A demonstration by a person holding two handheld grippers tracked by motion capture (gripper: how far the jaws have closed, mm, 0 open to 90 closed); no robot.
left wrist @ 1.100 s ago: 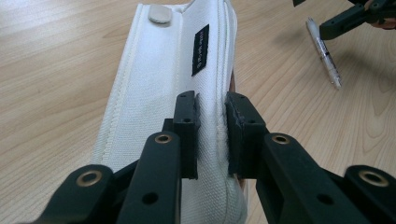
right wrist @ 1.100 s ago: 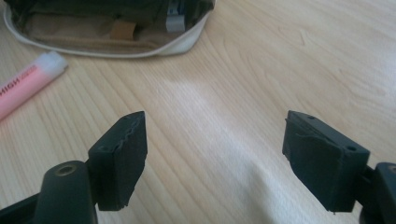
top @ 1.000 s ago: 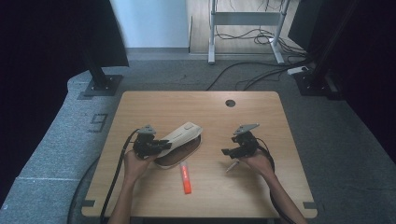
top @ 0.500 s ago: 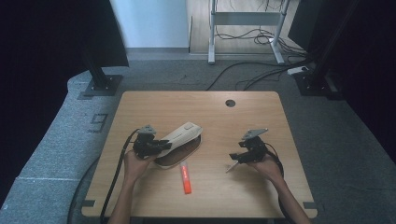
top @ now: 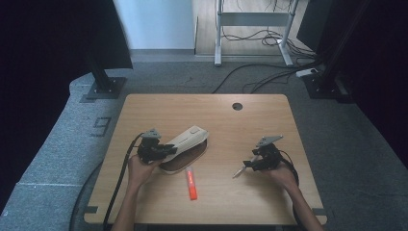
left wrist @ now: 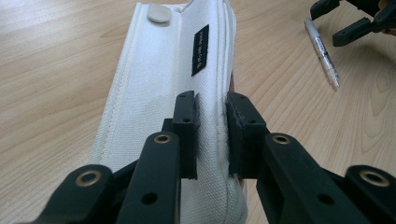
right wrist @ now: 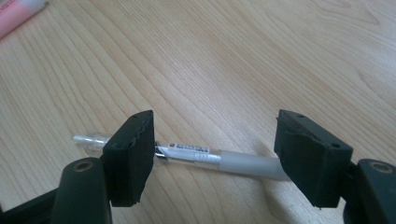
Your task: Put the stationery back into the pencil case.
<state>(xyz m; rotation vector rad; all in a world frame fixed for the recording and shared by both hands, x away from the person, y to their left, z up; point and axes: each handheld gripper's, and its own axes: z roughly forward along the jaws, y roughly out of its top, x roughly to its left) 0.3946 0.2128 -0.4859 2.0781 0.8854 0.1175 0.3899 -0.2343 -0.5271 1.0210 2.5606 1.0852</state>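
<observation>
A white fabric pencil case (top: 188, 138) lies left of the table's middle, its flap lifted over a dark opening. My left gripper (top: 166, 148) is shut on the case's near edge; in the left gripper view the pads (left wrist: 187, 121) pinch a fold of the white cloth (left wrist: 159, 70). A clear and grey pen (top: 237, 172) lies on the wood at the right. My right gripper (top: 248, 163) hangs low over it, open. Its jaws have just been closing, and in the right gripper view the pen (right wrist: 210, 156) runs under and between them, not pressed.
An orange-red marker (top: 191, 184) lies on the wooden table (top: 269, 115) in front of the case, and its pink end (right wrist: 18, 14) shows in the right gripper view. A round cable hole (top: 237, 106) sits near the far edge. Monitor stands and cables are on the floor beyond.
My right gripper has moved right and toward the near edge, sinking a little over the pen. The left gripper, the case, the pen and the marker have stayed in place.
</observation>
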